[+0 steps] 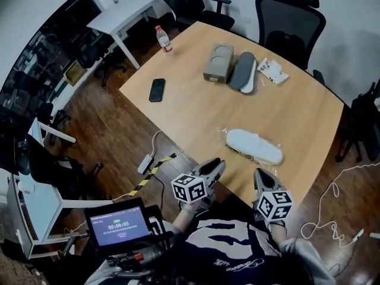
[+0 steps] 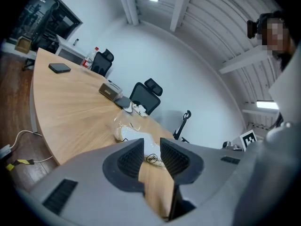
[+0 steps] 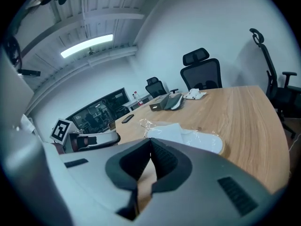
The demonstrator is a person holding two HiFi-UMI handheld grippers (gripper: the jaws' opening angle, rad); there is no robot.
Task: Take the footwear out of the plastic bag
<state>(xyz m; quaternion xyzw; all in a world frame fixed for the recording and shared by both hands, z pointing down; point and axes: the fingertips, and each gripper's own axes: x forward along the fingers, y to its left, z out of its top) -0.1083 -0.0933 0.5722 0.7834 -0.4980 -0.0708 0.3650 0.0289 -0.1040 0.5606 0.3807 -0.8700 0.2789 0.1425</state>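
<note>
White slippers sealed in a clear plastic bag [image 1: 254, 146] lie flat on the wooden table [image 1: 309, 117], near its front edge. The same bag [image 2: 129, 132] shows just beyond my left jaws, and again in the right gripper view [image 3: 188, 136]. My left gripper [image 1: 218, 166] hovers at the table edge, just short of the bag's left end, jaws a little apart with nothing between them [image 2: 151, 147]. A short way to its right, my right gripper [image 1: 261, 174] is shut and empty [image 3: 150, 142], pointing at the bag's right end. Neither touches the bag.
At the far side of the table lie a cardboard box [image 1: 218, 63], a grey slipper [image 1: 243, 72] and a white packet [image 1: 272, 70]. A black phone [image 1: 157, 89] and a water bottle [image 1: 164, 39] sit at the left. Office chairs [image 1: 290, 16] stand behind; cables [image 1: 332, 206] trail on the floor.
</note>
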